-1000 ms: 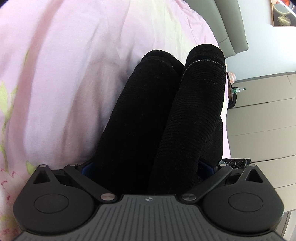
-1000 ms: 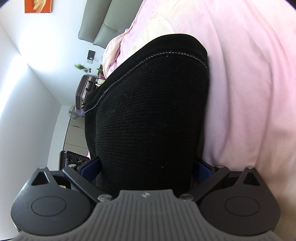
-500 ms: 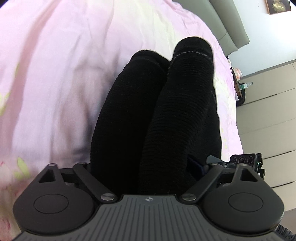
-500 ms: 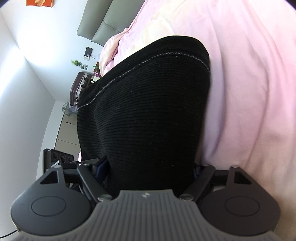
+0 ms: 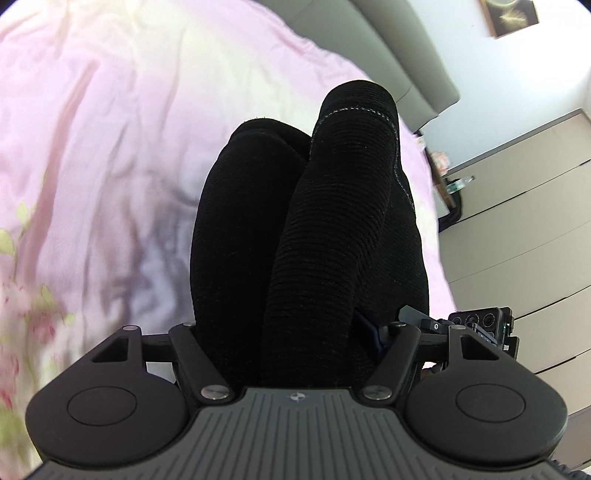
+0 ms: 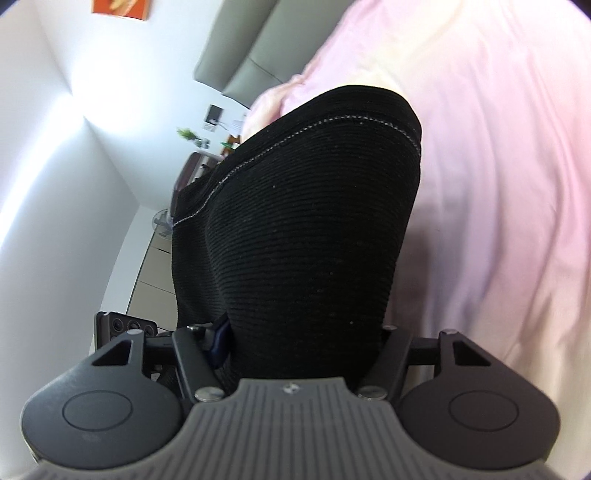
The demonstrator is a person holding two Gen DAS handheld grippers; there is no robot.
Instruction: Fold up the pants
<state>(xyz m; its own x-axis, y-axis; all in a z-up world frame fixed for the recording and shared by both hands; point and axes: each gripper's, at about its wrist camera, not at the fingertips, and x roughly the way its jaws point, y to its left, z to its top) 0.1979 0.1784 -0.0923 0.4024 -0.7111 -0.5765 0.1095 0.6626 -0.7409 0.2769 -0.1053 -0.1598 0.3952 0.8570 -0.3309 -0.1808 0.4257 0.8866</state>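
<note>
Both grippers have hold of the black ribbed pants [image 5: 325, 236] over the pink bedsheet [image 5: 110, 129]. From the left wrist camera, the left gripper [image 5: 295, 339] has its fingers pinching a thick bunch of the fabric, which rises from between them toward 12 o'clock in two rolled columns, side by side and touching. The taller column at 1 o'clock carries a line of pale stitching near its top. A blue finger pad [image 5: 371, 332] peeks out at the right edge of the cloth. Off at 3 o'clock, the other gripper [image 5: 480, 325] shows just beside the fabric.

Over to the right wrist camera: the right gripper [image 6: 303, 343] has its fingers clamped on the pants [image 6: 306, 229] too, one broad dark mass filling the middle of the view, with the stitched seam curving across its top from 9 to 1 o'clock. The sheet [image 6: 498, 166] spreads out at 3 o'clock. At 9 o'clock the left gripper's body [image 6: 125, 326] sits close by.

Behind, at 12 o'clock, a grey headboard [image 6: 255, 48] stands against the white wall, with an orange picture [image 6: 122, 7] higher up at 11 o'clock.
</note>
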